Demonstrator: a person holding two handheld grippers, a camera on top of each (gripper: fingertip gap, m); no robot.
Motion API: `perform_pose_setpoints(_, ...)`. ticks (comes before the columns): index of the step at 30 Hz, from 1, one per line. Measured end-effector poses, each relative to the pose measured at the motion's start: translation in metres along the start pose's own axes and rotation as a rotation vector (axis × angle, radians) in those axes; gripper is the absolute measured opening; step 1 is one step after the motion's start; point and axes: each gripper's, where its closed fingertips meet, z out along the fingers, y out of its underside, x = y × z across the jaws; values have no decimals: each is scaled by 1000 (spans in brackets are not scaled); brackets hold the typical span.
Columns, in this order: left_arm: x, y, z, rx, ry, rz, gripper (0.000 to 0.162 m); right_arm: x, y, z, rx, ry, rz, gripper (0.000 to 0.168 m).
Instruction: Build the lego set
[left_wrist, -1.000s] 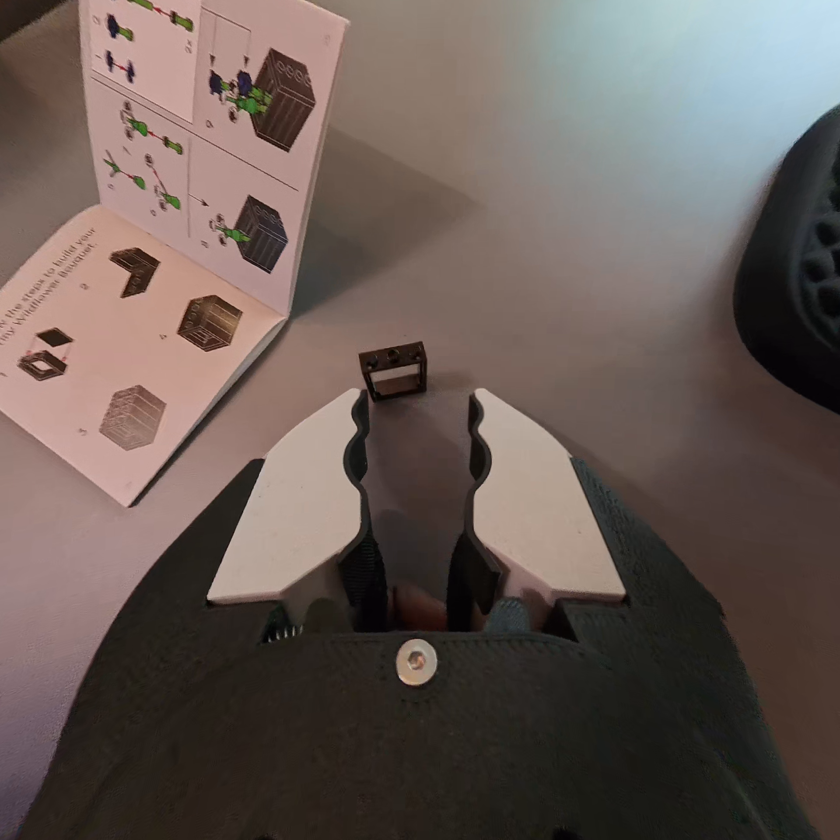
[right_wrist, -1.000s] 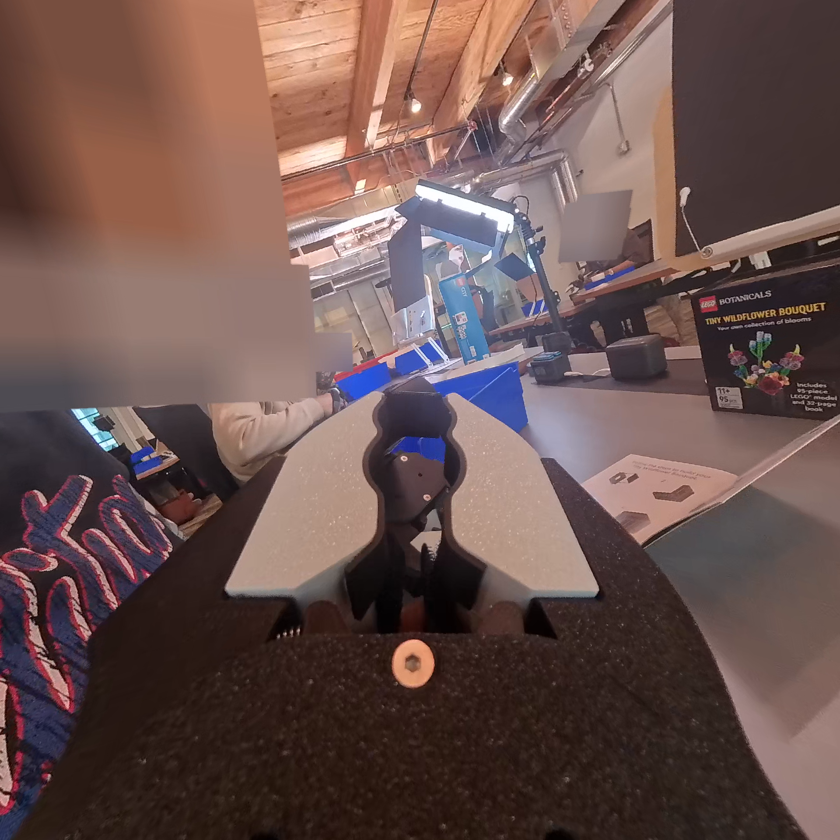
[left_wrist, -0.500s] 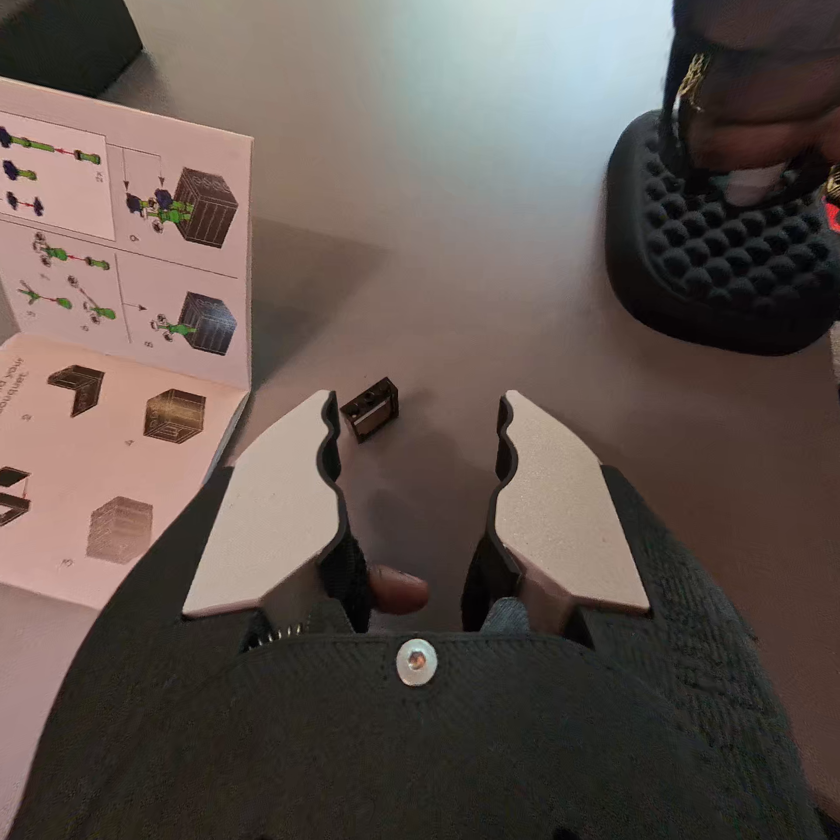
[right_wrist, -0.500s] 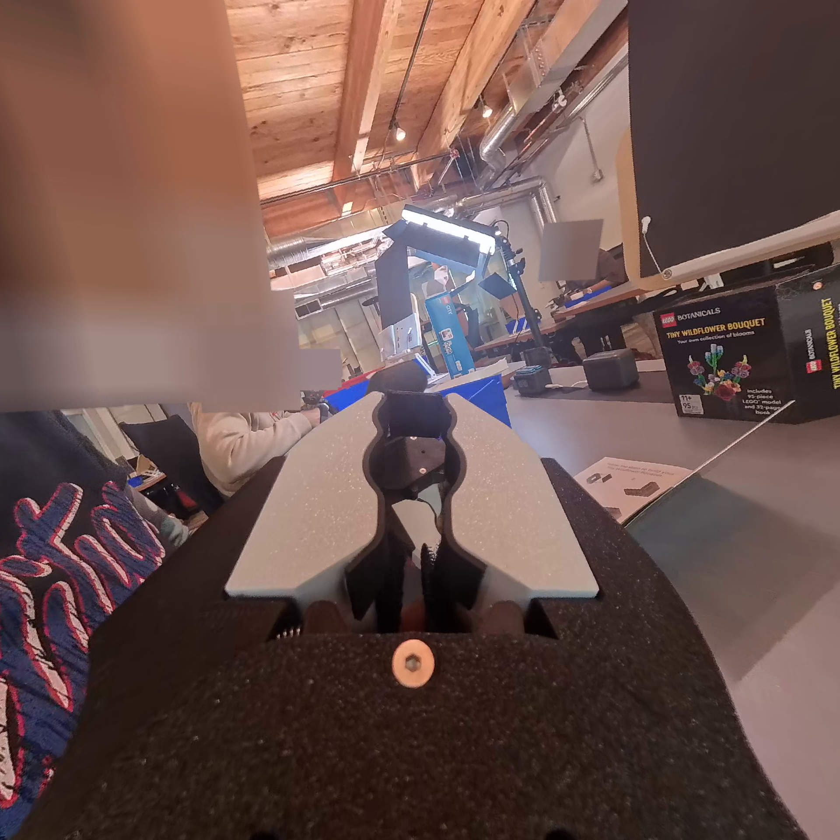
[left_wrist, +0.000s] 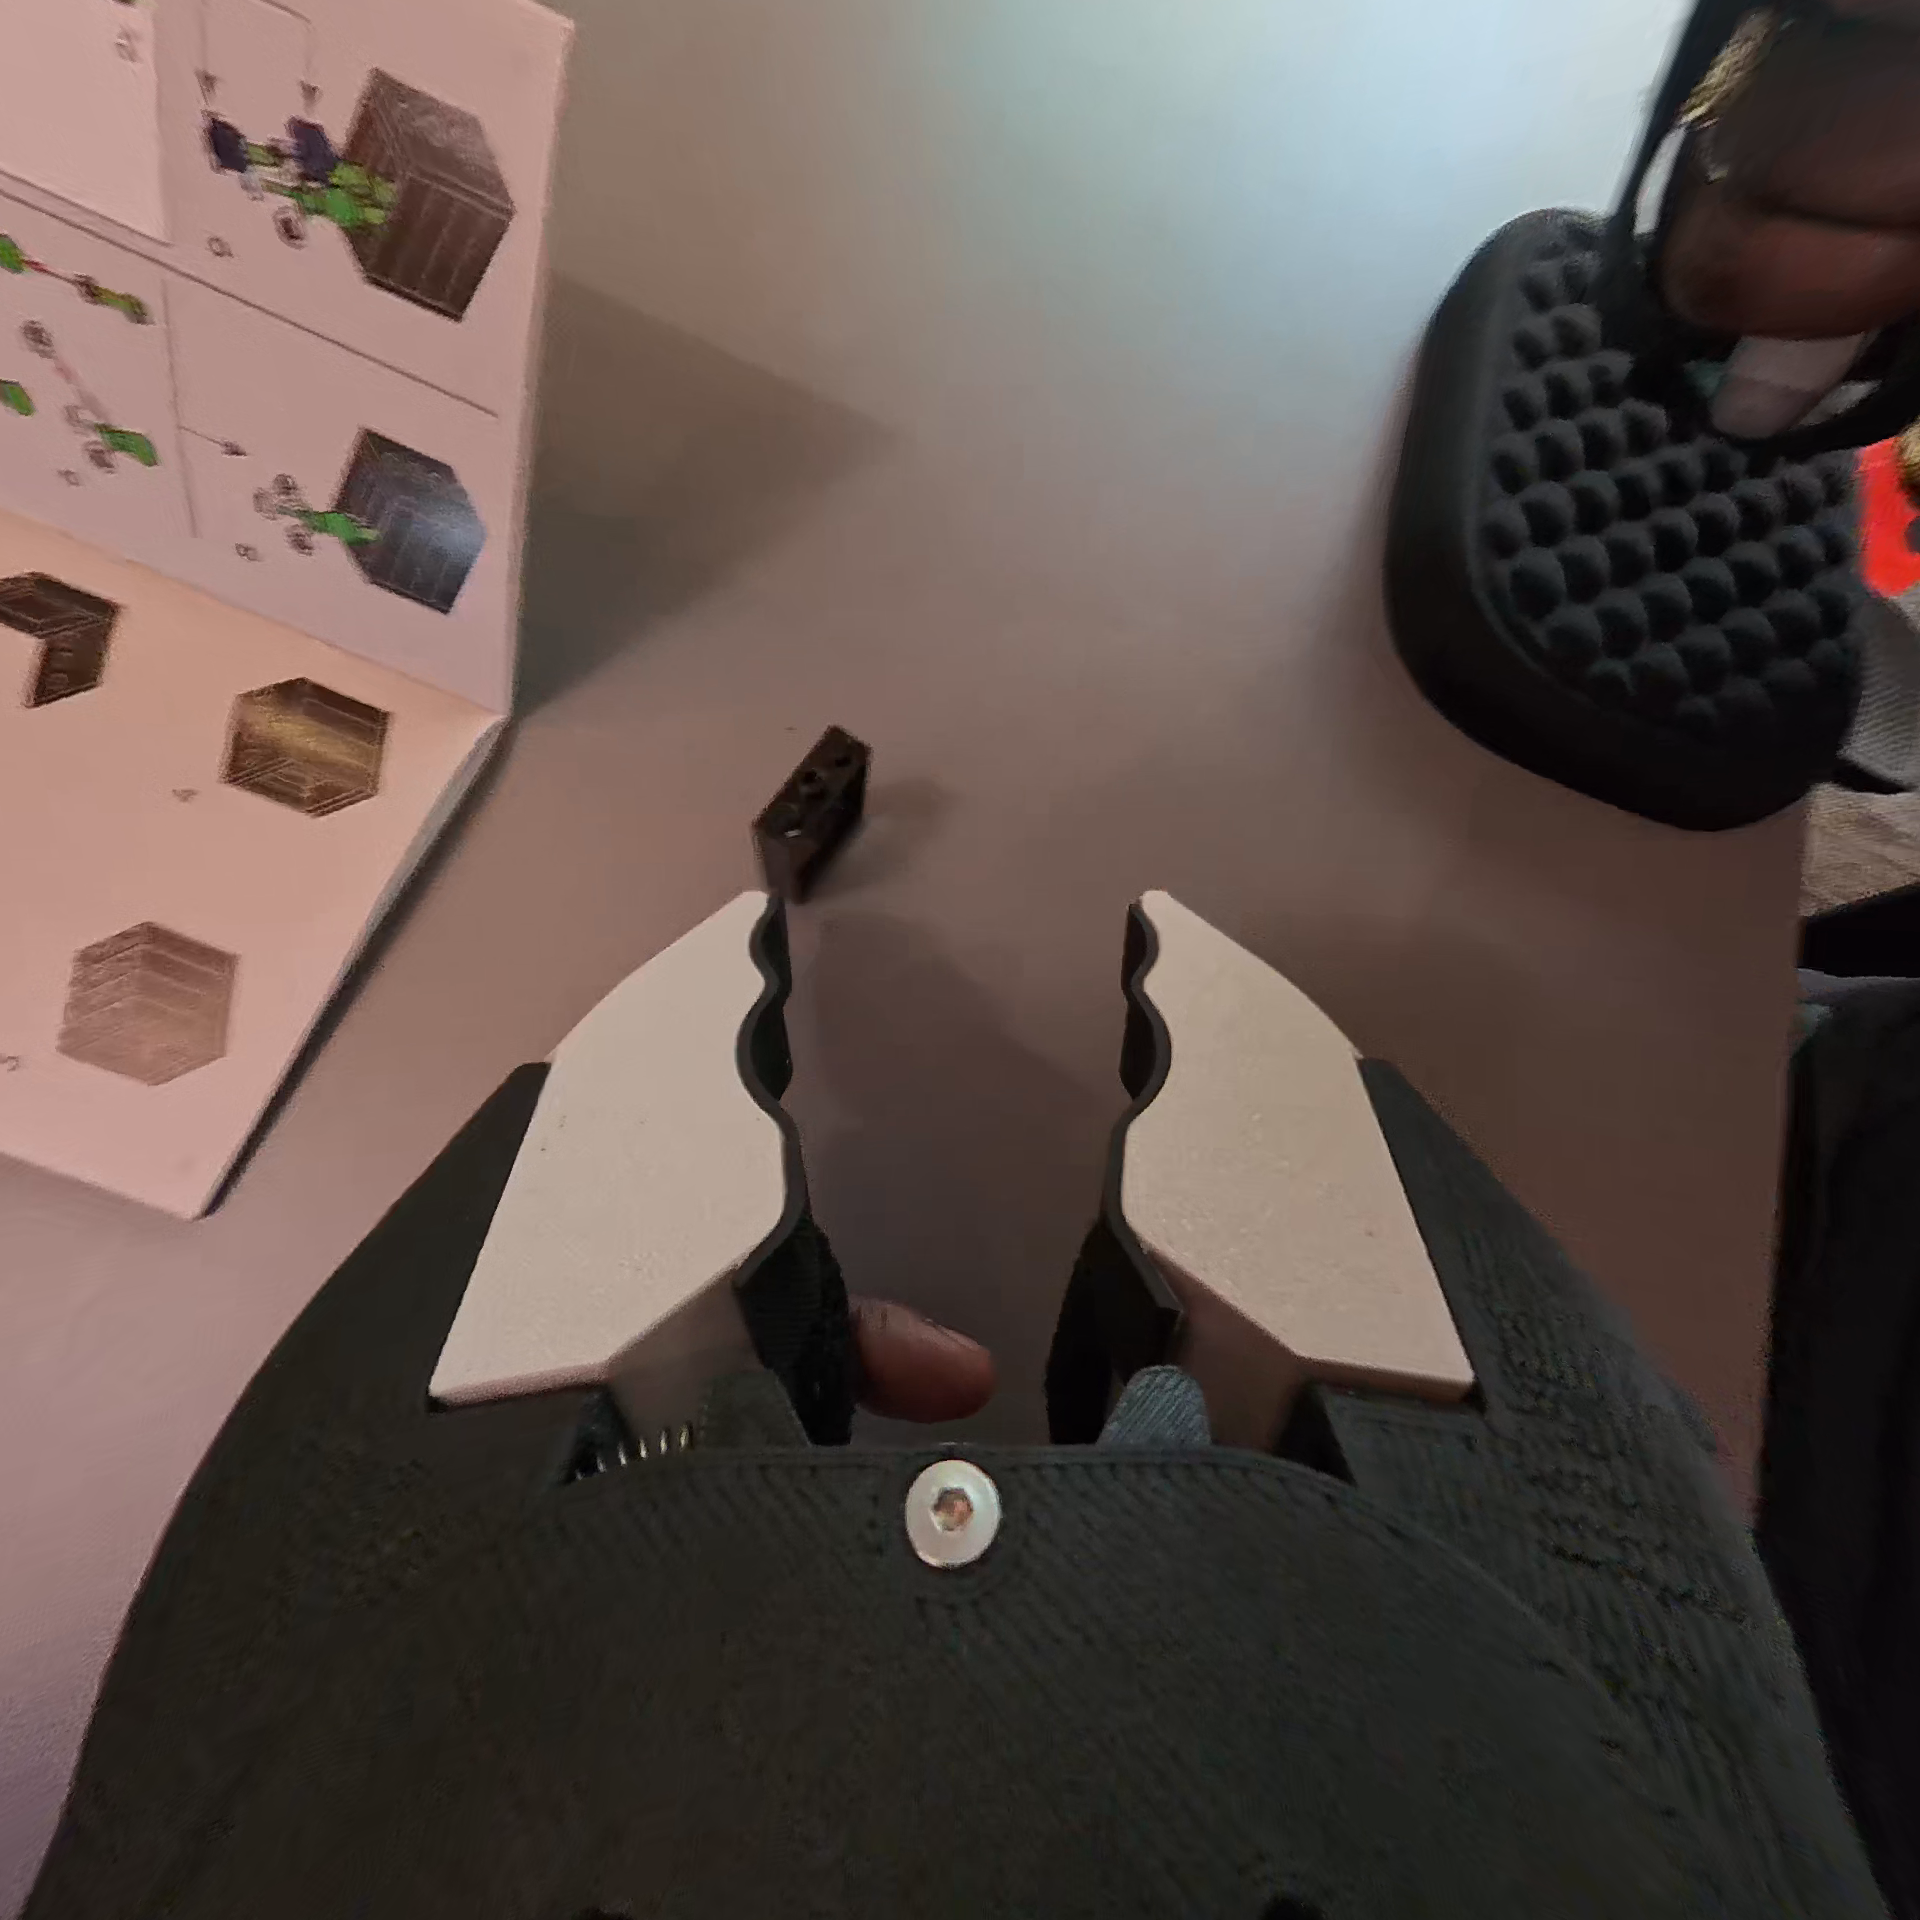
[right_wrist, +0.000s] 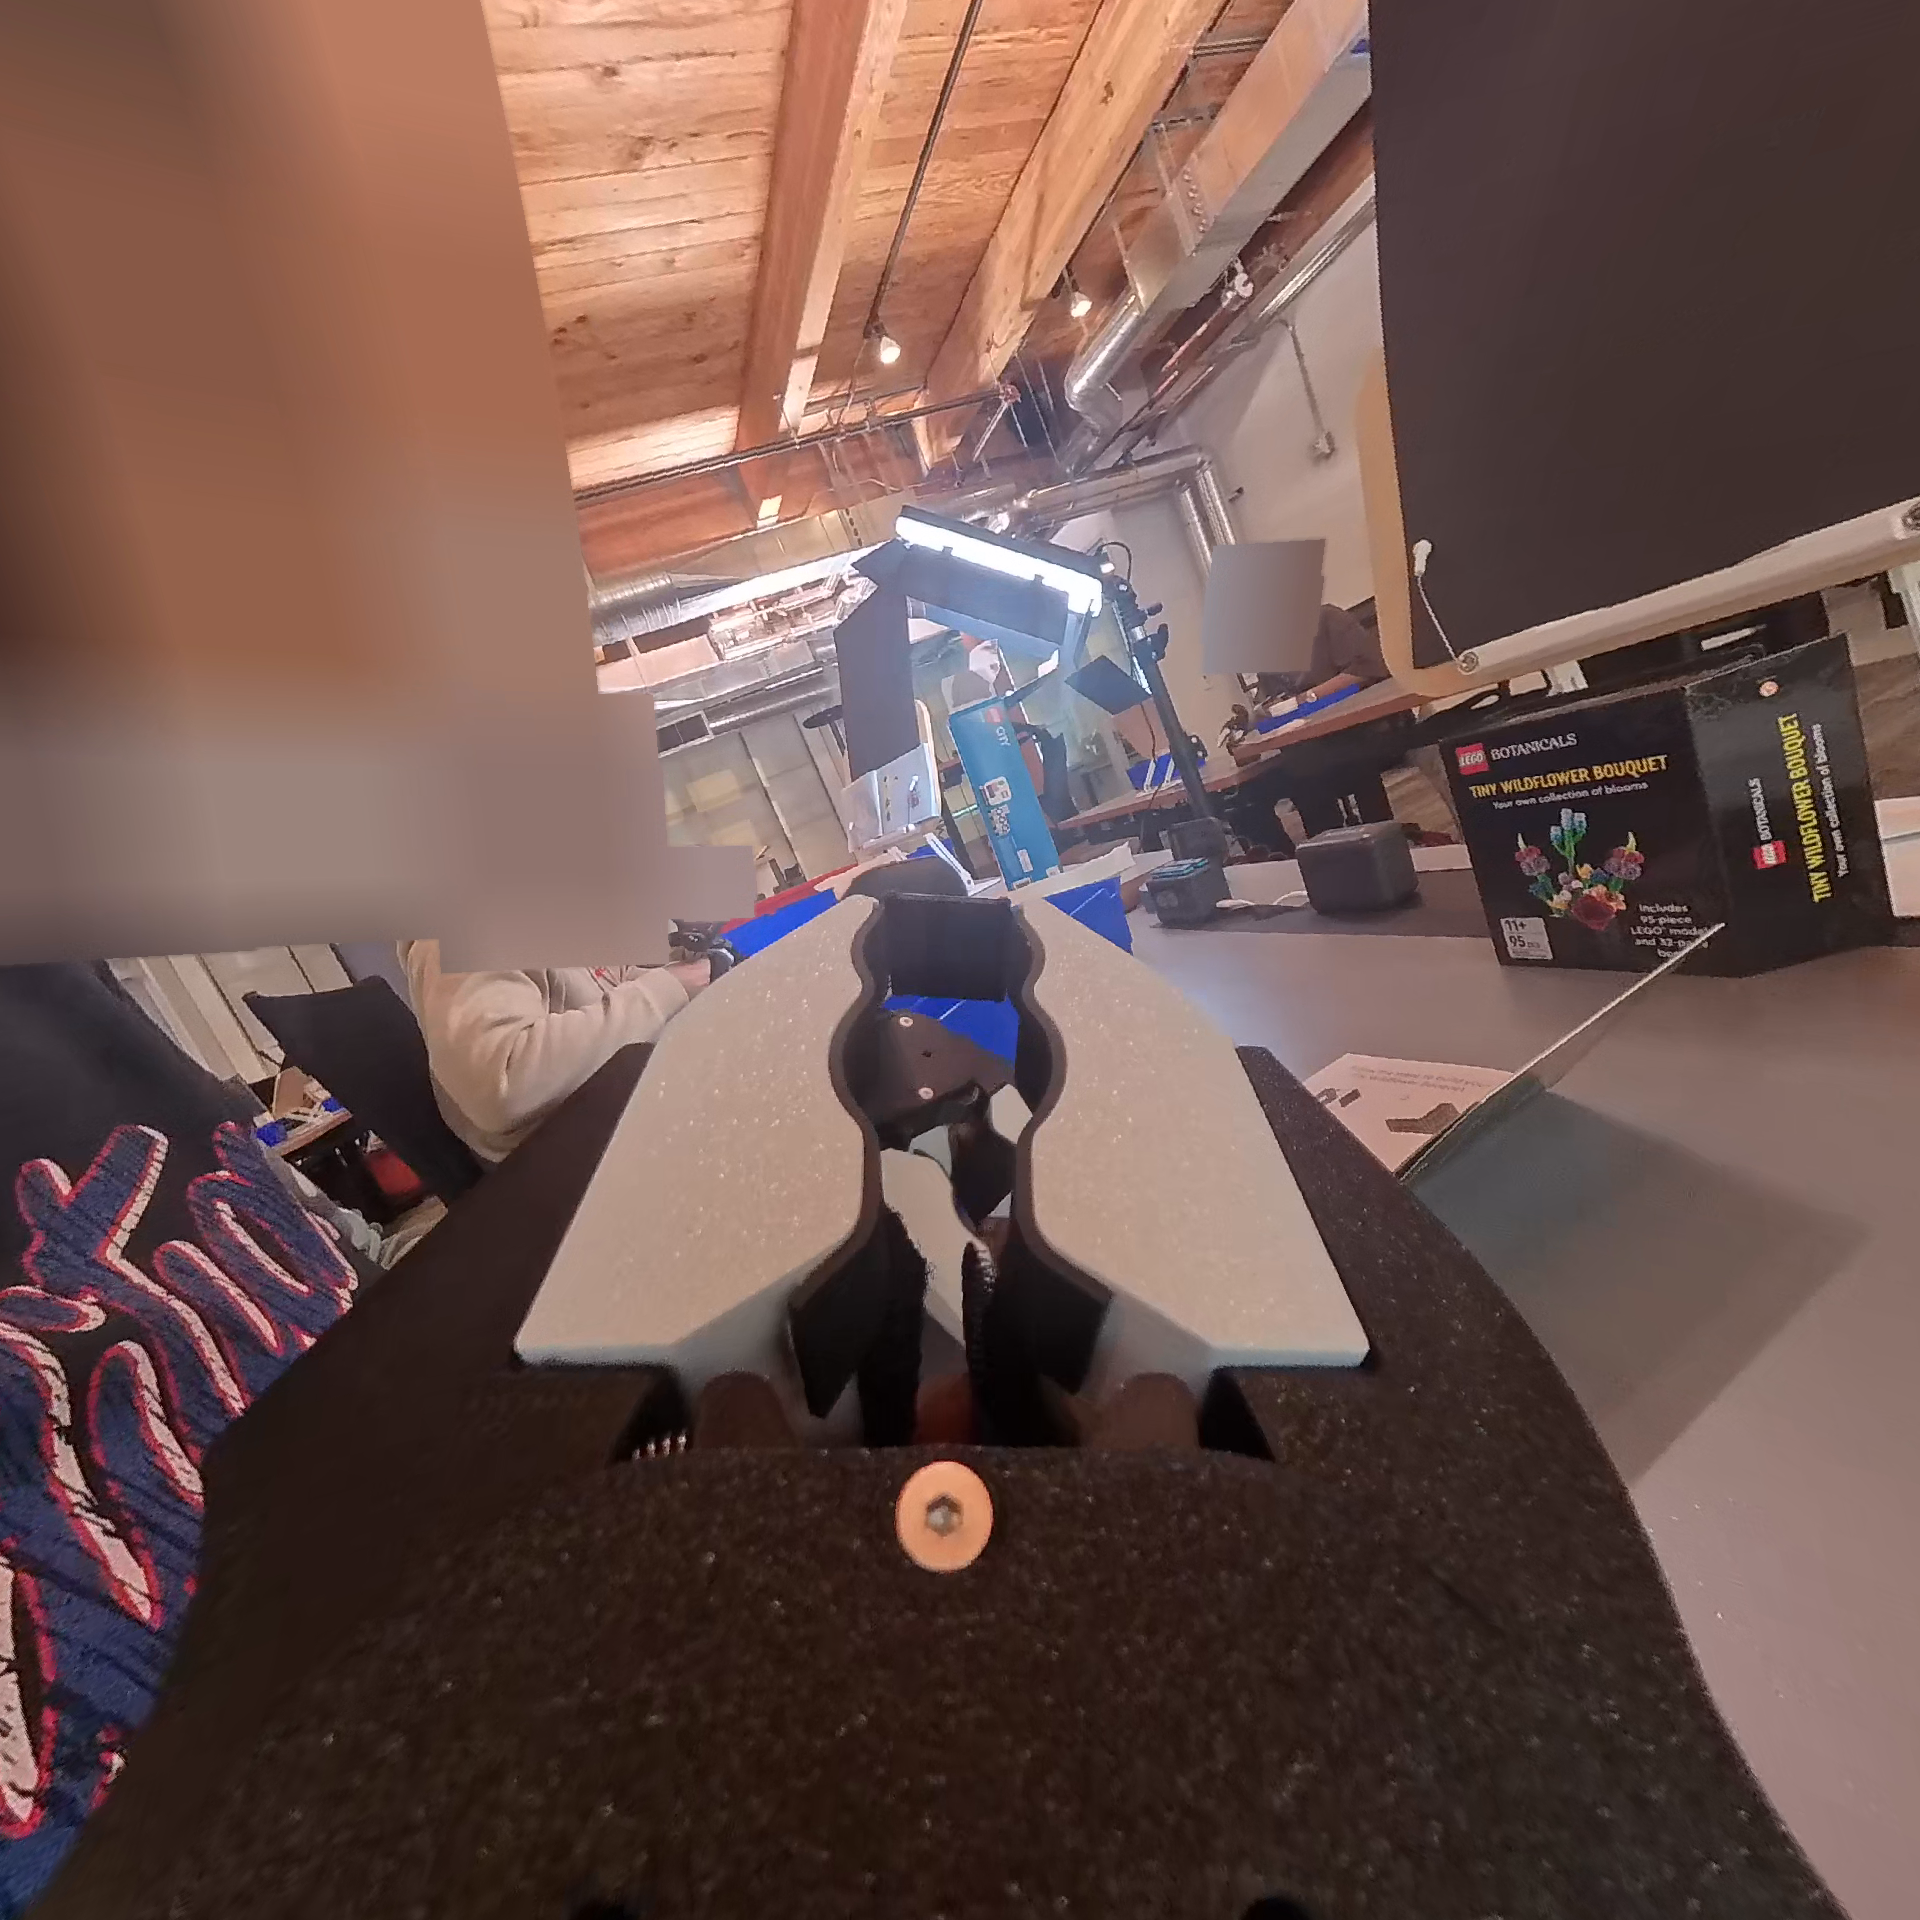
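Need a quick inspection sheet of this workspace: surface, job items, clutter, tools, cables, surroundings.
Surface: grey table, bare around the work spot.
Job's things: small black lego frame piece lying on the table ahead of the left fingertip; another black lego piece held up off the table; open instruction booklet, one page standing; black set box at the back.
Clutter: black knobbed pad at the table's right edge.
Grippers: left tool open, empty; right tool shut on its piece.
Cables: nothing seen on the table.
Surroundings: workshop, wooden ceiling, light panel, blue bins, people seated.
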Motion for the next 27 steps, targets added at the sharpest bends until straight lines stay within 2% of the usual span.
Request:
perform_pose_setpoints(3,-18,0,-3,-9,-74,45,62,-2,-1,-1,0,-2,-5,22)
perform_pose_setpoints(6,-12,-6,3,18,-26,83,62,-3,-1,-3,4,2,-7,22)
perform_pose_setpoints(8,-15,-3,7,-10,-49,94,54,-3,-3,-4,10,4,-8,22)
perform_pose_setpoints(22,17,-1,14,-16,79,2,49,-2,-5,-8,6,16,-22,22)
perform_pose_setpoints(27,-5,1,8,-41,-39,27,49,-2,-5,-10,3,23,-26,22)
